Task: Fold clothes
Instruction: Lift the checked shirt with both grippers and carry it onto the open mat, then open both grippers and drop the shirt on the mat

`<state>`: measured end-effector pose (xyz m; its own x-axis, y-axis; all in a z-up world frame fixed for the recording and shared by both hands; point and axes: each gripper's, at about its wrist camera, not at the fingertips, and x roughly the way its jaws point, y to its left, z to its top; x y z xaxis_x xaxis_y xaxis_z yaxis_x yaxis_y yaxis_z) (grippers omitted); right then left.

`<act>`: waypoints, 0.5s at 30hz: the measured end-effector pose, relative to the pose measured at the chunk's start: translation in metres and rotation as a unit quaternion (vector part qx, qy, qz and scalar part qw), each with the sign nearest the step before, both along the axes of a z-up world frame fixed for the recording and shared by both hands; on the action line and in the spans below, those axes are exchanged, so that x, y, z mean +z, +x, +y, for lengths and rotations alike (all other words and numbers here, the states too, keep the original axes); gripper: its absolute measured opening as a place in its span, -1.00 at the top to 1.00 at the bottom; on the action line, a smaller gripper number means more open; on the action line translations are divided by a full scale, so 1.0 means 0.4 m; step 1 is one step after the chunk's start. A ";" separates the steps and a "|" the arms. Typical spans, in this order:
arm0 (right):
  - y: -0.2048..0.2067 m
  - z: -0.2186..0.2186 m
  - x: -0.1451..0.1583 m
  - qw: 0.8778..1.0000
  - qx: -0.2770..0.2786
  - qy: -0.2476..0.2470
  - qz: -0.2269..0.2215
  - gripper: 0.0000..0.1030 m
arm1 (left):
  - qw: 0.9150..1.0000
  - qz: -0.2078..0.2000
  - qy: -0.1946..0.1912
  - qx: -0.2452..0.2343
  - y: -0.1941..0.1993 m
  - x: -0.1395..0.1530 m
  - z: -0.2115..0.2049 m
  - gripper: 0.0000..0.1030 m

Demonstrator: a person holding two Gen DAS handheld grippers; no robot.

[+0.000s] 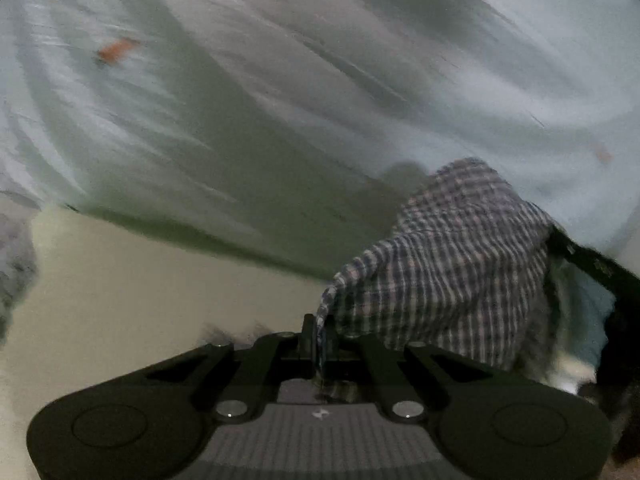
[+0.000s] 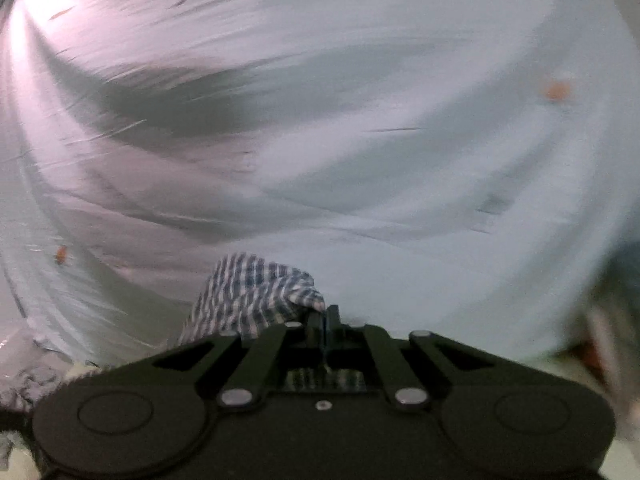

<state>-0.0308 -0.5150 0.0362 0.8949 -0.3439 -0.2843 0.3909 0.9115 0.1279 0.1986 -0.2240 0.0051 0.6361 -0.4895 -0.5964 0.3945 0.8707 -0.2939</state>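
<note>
Nearest in the left wrist view, the left gripper (image 1: pixel 320 336) has its jaws pinched tight on an edge of the checked garment (image 1: pixel 448 268), a blue-and-white plaid cloth. A little of the fabric pokes back between the fingers toward the camera, and the rest billows up and to the right of the fingertips in a loose hanging fold. At the right edge of that view, just beyond the cloth, a dark bar of the right gripper (image 1: pixel 600 268) shows, partly hidden by the fabric. To the left of the fingers lies a bare cream surface (image 1: pixel 140 300), and at the far left edge a grey crumpled cloth (image 1: pixel 16 256) is too blurred to name further.

In the right wrist view, the right gripper (image 2: pixel 325 320) is likewise clamped narrow on the same checked garment (image 2: pixel 248 292), which bunches up just left of the fingertips and trails down to the left behind the gripper body.

Farther off, both views are filled by a pale blue sheet (image 1: pixel 280 100) with small orange marks (image 1: pixel 116 50), rumpled into long folds and heavily smeared by blur. A bright glare sits at the far upper left of the right view.
</note>
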 end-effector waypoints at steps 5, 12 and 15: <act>0.218 0.033 -0.035 0.998 0.042 0.024 0.037 0.17 | 0.991 0.020 0.039 0.126 0.182 -0.054 0.069 0.58; 0.125 0.014 -0.206 0.989 -0.003 0.043 0.143 -0.31 | 0.982 0.106 0.029 0.155 0.107 -0.175 0.087 -0.24; 0.016 -0.007 -0.284 0.979 -0.032 0.070 0.187 -0.37 | 0.982 0.133 0.034 0.128 0.038 -0.207 0.050 -0.34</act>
